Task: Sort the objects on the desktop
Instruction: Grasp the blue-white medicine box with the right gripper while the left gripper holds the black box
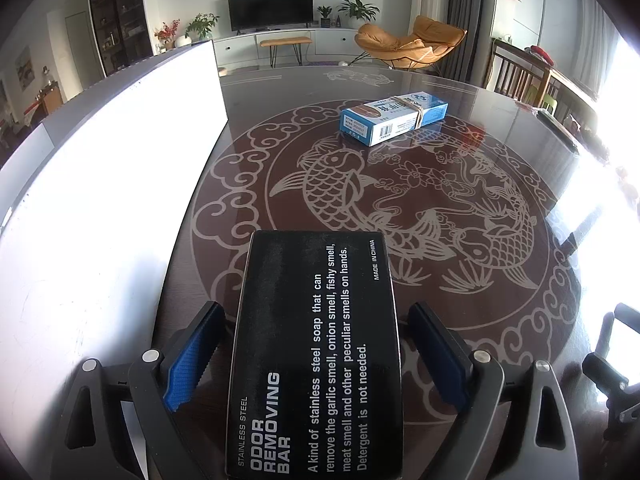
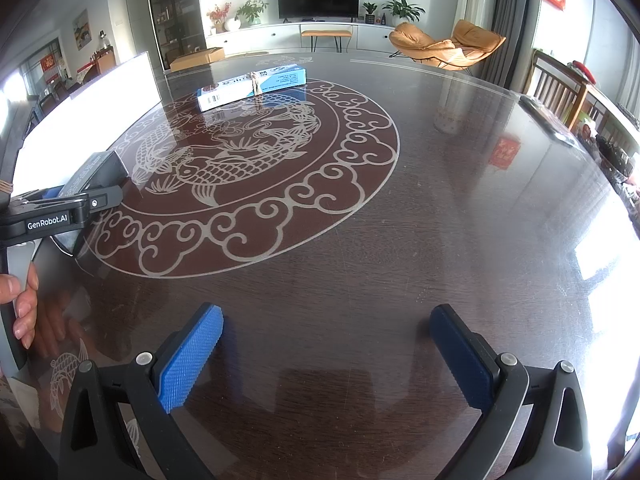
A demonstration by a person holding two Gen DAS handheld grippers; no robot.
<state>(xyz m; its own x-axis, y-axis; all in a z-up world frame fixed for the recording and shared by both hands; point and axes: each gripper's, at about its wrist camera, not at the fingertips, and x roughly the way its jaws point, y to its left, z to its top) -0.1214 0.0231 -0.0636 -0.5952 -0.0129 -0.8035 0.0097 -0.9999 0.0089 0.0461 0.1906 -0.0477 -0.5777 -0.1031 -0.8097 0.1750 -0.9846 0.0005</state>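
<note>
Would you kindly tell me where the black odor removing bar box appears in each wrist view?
Left wrist: black odor removing bar box at bottom centre, between the open left gripper's fingers.
Right wrist: at the left edge.
Shared landmark: the blue carton on the table.

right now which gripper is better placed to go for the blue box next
Right. The right gripper is open and empty over bare table, while the left gripper straddles the black box. The blue box lies far ahead of both.
</note>
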